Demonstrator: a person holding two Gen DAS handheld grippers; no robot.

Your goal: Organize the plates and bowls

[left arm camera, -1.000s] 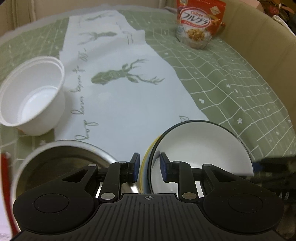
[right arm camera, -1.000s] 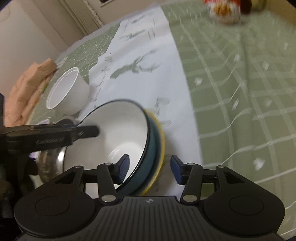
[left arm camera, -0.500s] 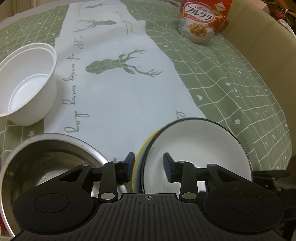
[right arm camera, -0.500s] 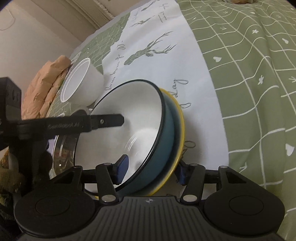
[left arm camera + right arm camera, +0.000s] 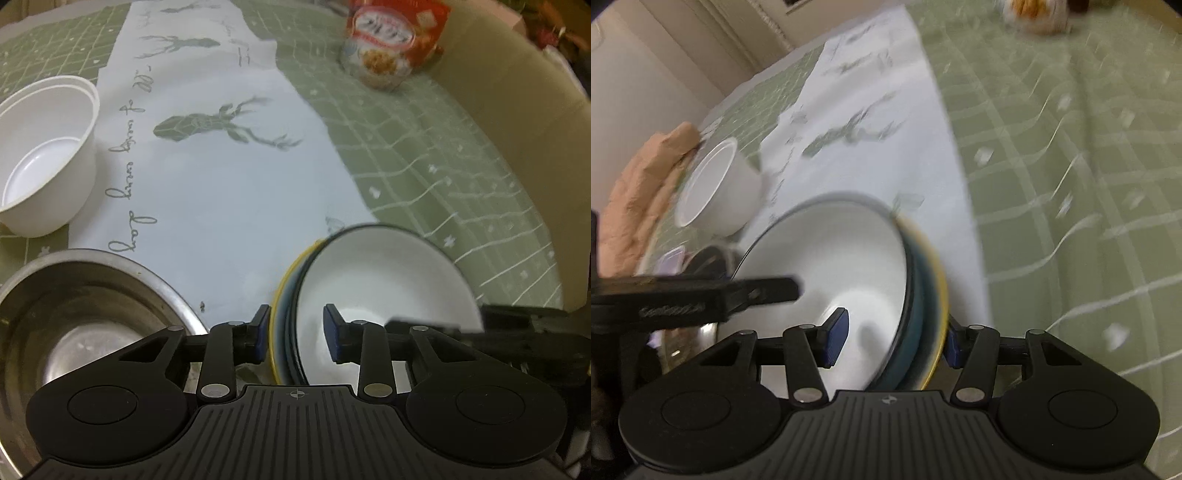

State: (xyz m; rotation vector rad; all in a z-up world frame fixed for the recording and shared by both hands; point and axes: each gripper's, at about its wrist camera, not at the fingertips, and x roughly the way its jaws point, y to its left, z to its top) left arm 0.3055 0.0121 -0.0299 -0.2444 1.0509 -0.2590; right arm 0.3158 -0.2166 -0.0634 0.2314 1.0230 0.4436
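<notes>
A stack of bowls, white inside with dark teal and yellow rims (image 5: 376,288), is tilted between both grippers; it also shows in the right wrist view (image 5: 849,258). My left gripper (image 5: 295,332) straddles the stack's left rim with its jaws apart. My right gripper (image 5: 892,338) straddles the right rim, jaws wide around the nested rims. A steel bowl (image 5: 74,314) stands at the lower left. A white plastic bowl (image 5: 48,155) stands farther left on the runner, also in the right wrist view (image 5: 720,192).
A white runner with deer prints (image 5: 221,147) lies on the green checked tablecloth (image 5: 443,166). A red cereal bag (image 5: 391,40) stands at the back right. A peach cloth (image 5: 639,192) lies at the table's left edge.
The left gripper's jaws have opened wider around the stack's rim. The stack has shifted to the right in the left view and both views have become blurred with motion.
</notes>
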